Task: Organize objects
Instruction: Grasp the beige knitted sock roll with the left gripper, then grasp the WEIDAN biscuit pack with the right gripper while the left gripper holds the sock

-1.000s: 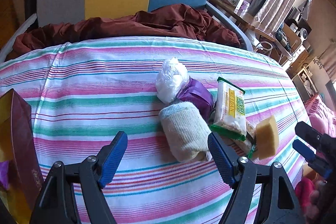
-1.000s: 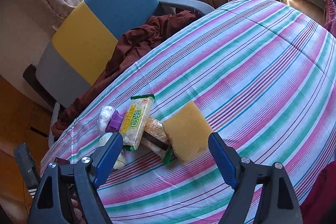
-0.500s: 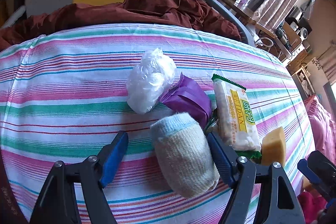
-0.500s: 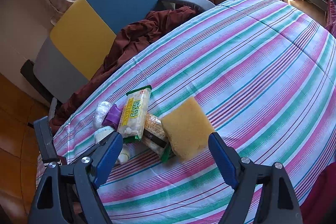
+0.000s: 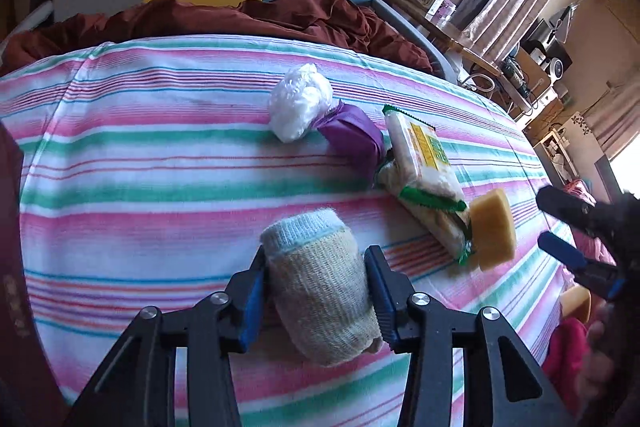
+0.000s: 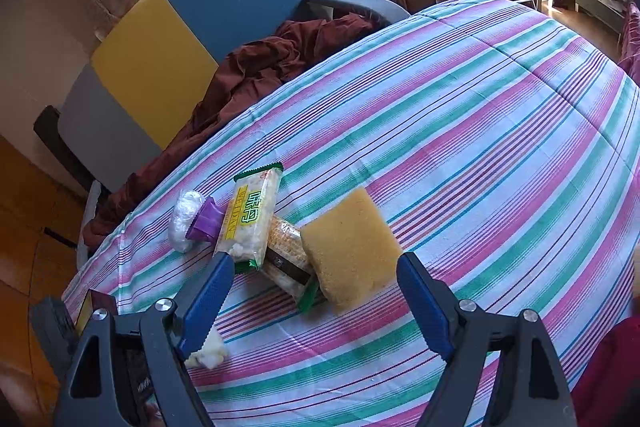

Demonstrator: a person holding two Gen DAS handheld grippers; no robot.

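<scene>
Left gripper (image 5: 316, 277) has my sock (image 5: 320, 287) pinched between its pads, its long axis running straight ahead along the fingers. Beyond the sock lie the bag (image 5: 300, 101) and snacks (image 5: 424, 163). Right gripper (image 6: 316, 299) hangs spread wide near the sponge (image 6: 350, 247).

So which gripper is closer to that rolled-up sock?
Left. The left gripper has its fingers on both sides of the rolled sock; the right gripper hangs open by the yellow sponge.
</scene>
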